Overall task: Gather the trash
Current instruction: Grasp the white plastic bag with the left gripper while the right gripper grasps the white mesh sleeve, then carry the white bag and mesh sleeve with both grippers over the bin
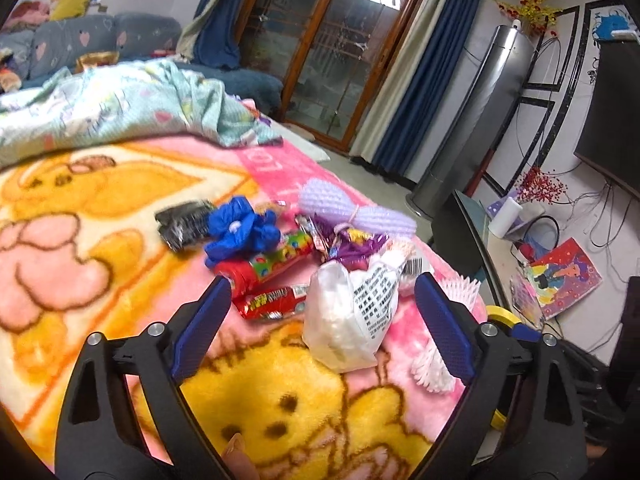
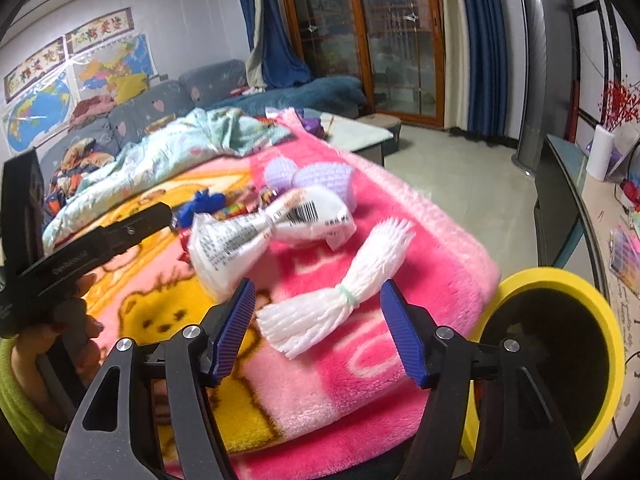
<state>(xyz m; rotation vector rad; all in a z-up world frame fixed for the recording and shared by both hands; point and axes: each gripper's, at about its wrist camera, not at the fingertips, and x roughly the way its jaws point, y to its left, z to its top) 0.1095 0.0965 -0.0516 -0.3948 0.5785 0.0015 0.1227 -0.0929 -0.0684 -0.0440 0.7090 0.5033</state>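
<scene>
Trash lies in a heap on a pink cartoon blanket (image 1: 100, 208). My left gripper (image 1: 322, 322) is open, its jaws either side of a white printed plastic bag (image 1: 348, 320). Behind the bag lie a red snack wrapper (image 1: 272, 302), a red candy tube (image 1: 264, 266), a blue glove (image 1: 240, 232), a black wrapper (image 1: 184, 222) and purple foam netting (image 1: 352, 212). My right gripper (image 2: 320, 328) is open around a white foam net sleeve (image 2: 340, 292), which shows by the left gripper's right finger (image 1: 436, 364). The white bag (image 2: 256, 240) lies beyond it.
A yellow-rimmed black bin (image 2: 560, 352) stands at the bed's right edge. A rumpled green quilt (image 1: 120, 108) covers the far end of the bed. A sofa (image 2: 152, 108), a low table (image 2: 360, 132) and a cluttered desk (image 1: 532, 264) surround the bed.
</scene>
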